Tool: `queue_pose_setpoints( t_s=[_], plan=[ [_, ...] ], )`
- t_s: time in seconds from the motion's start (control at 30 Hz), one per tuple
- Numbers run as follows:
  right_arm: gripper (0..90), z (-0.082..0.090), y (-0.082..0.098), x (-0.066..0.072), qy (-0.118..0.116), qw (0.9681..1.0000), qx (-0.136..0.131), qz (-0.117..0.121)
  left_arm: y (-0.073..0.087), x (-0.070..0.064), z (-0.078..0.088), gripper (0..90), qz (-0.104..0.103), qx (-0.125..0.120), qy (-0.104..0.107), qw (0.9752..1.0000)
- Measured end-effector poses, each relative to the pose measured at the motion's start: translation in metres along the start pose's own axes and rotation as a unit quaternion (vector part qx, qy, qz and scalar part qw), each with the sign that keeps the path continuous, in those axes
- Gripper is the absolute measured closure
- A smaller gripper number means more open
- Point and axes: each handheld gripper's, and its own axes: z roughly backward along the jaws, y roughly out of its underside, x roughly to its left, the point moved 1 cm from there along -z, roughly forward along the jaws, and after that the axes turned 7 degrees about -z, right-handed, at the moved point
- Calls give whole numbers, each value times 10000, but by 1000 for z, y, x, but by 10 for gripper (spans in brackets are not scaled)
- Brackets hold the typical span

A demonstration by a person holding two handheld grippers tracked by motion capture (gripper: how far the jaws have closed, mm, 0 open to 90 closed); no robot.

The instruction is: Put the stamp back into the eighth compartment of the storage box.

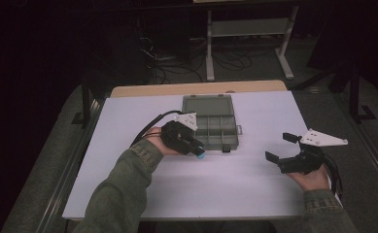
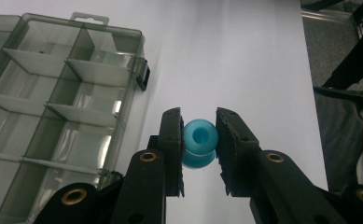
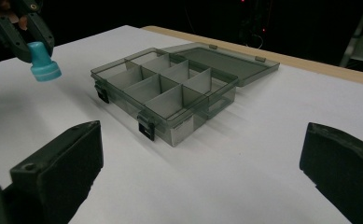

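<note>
Left gripper (image 1: 197,150) pinching blue cap (image 2: 199,142), held above table (image 1: 128,184) just near-left of open box (image 1: 215,127). Cap axis along the jaws, flared end outward. Box compartments far-right of cap, close by. Right gripper (image 1: 279,148) spread, empty, well right of box.

A white table top (image 1: 254,179) was set on a wooden board whose pale edge (image 1: 196,88) was seen along the far side. The room beyond was kept dark, and the light was cast mainly on the table. A grey floor (image 1: 317,104) was seen around it. Behind the table a light metal stand with a low shelf (image 1: 247,28) was placed, and black cables (image 1: 177,68) were left tangled on the floor at its foot. Dark frame legs (image 1: 354,92) were seen at the right.
</note>
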Motion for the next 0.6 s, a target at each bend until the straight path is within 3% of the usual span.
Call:
queue_pose_setpoints(
  t_s=[0.6],
  plan=[
    [0, 0, 0, 0, -24, 10000, -7, 4, -22, 14, -4, 720, -120, 62, 32, 9999]
  ],
)
